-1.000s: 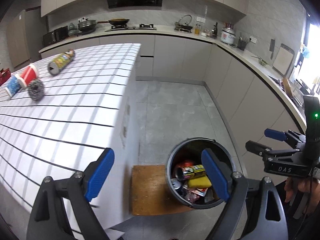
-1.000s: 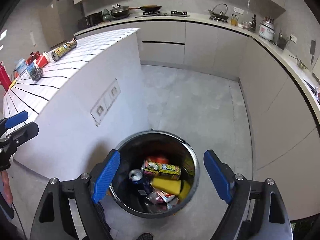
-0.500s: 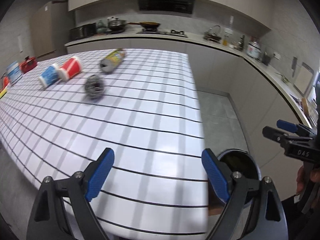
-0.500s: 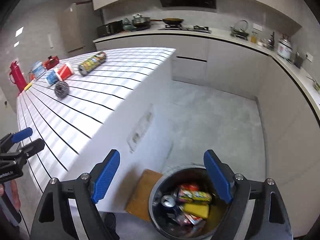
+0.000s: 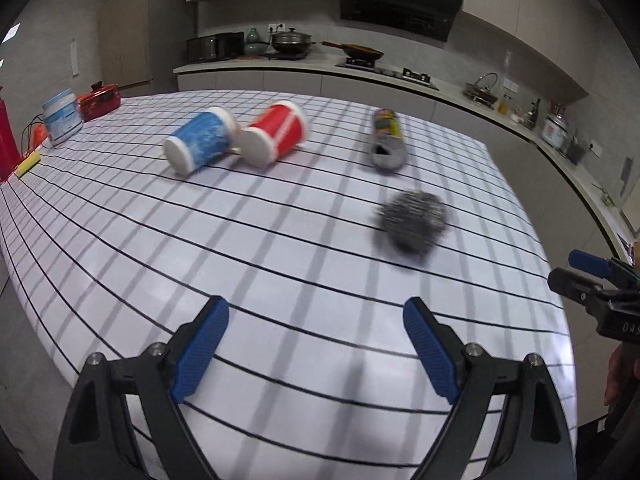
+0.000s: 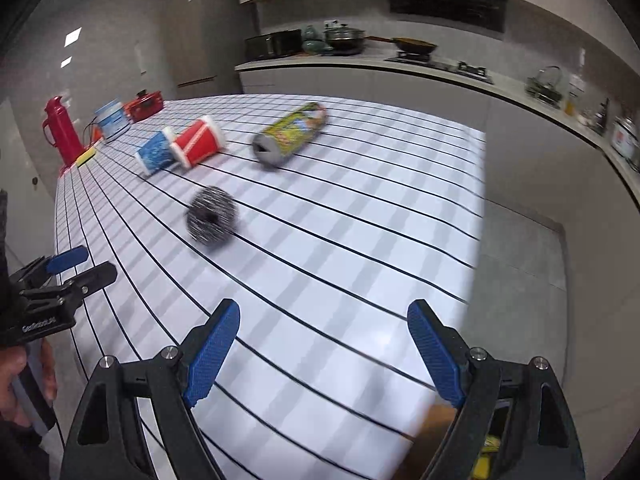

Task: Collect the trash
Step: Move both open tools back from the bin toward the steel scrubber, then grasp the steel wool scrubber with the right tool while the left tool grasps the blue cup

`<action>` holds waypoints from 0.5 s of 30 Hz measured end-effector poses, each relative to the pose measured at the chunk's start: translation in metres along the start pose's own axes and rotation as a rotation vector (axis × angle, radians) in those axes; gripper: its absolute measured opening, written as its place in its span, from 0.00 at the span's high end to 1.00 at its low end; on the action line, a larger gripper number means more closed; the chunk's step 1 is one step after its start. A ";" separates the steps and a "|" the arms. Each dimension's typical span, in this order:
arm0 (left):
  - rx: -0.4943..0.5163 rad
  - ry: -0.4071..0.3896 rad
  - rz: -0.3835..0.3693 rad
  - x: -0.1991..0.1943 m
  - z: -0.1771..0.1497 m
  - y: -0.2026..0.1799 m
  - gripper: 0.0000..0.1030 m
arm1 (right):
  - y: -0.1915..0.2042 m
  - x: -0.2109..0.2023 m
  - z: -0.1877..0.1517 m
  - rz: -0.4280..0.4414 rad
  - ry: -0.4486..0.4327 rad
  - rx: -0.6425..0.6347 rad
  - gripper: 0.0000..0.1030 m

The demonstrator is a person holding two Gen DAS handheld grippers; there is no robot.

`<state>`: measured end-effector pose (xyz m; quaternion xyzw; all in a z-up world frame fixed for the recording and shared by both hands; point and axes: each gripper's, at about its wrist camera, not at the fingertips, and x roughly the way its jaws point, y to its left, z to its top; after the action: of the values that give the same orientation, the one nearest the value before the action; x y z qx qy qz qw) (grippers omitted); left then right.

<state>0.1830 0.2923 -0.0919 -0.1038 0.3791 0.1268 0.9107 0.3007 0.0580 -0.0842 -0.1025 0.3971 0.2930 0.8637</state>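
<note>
Left wrist: our left gripper (image 5: 316, 344) hangs spread and empty over the table (image 5: 120, 248), aimed at the scourer (image 5: 414, 222), the nearest trash; cups (image 5: 240, 140) and can (image 5: 386, 140) lie beyond.

Right wrist: our right gripper (image 6: 324, 350) is likewise spread and empty; the scourer (image 6: 211, 220) lies ahead.

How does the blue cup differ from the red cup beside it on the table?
The blue cup has a mottled blue-and-white wall; the red cup is plain red with a pale band. The blue cup lies nearer the table's left edge. Both are tipped on their sides, touching, white-rimmed.
</note>
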 end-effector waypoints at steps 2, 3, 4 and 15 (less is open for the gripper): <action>-0.005 0.009 0.012 0.010 0.010 0.026 0.13 | 0.021 0.016 0.010 0.012 0.005 -0.004 0.15; -0.008 0.010 0.012 0.012 0.013 0.034 0.13 | 0.031 0.024 0.015 0.013 0.011 -0.009 0.15; -0.008 0.013 0.017 0.016 0.017 0.045 0.13 | 0.039 0.030 0.018 0.013 0.013 -0.012 0.15; 0.023 0.057 -0.033 0.063 0.048 0.096 0.13 | 0.087 0.092 0.047 -0.022 0.064 0.022 0.24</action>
<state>0.2281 0.4064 -0.1134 -0.1033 0.4047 0.1045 0.9026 0.3266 0.1864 -0.1170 -0.1066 0.4267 0.2754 0.8548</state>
